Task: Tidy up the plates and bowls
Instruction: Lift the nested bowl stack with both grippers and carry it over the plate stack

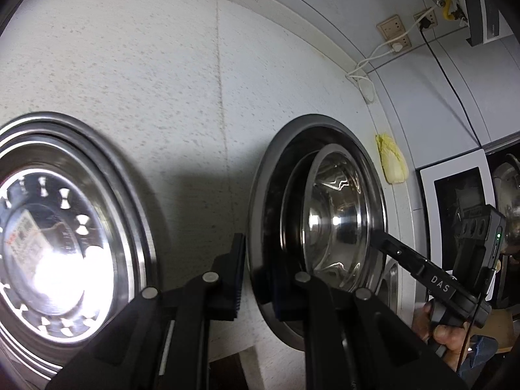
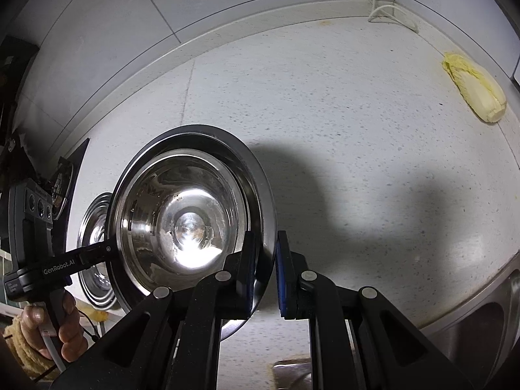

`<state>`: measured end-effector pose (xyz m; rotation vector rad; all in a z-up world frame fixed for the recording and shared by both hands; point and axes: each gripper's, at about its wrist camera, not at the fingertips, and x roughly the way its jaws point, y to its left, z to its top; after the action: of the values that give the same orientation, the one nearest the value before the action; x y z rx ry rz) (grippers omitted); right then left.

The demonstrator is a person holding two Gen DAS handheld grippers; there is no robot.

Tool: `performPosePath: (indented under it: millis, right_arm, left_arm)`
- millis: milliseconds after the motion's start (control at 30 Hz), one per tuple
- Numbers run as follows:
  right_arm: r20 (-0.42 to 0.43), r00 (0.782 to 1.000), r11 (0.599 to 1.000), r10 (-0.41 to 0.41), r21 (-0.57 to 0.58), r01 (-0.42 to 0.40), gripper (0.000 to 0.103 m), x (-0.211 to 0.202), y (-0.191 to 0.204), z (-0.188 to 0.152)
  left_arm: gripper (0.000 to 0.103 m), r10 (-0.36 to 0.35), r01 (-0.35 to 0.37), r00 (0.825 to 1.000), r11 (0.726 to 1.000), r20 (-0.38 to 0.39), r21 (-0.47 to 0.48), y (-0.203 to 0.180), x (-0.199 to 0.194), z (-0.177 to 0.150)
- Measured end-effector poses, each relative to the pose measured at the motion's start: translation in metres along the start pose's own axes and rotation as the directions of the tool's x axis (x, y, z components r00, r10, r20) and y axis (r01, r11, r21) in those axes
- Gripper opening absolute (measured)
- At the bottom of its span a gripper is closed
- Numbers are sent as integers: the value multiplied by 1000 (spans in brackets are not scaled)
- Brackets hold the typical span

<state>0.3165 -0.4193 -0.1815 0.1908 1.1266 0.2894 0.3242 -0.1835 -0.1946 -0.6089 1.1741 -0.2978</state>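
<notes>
A: Two grippers hold one shiny plate between them. The left gripper (image 1: 256, 279) has its jaws closed on one side of the plate's (image 1: 260, 195) rim.
B: And the other?
A: The right gripper (image 2: 266, 279) has its jaws closed on the far side of the same rim.
B: Where is the bowl?
A: The steel bowl (image 2: 178, 221) sits inside the plate. Both are tilted above the speckled worktop (image 2: 357, 130).
B: Anything else?
A: A second steel plate (image 1: 65, 243) is near the worktop's front edge. A yellow cabbage (image 2: 474, 94) lies near the back edge, by the wall.
</notes>
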Motion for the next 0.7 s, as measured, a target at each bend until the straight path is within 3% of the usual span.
performPosePath:
  millis: [267,700]
  right_arm:
    - [11,1000,999,20,-26,-19,10,3,41,1]
    - [-16,998,995,65,-81,-66,10,27,124,-11]
  left_arm:
    - [13,24,-24,999,1000,22,-5,31,-38,1]
    - [13,71,-68,994,997,81,-35,115,-109,-3]
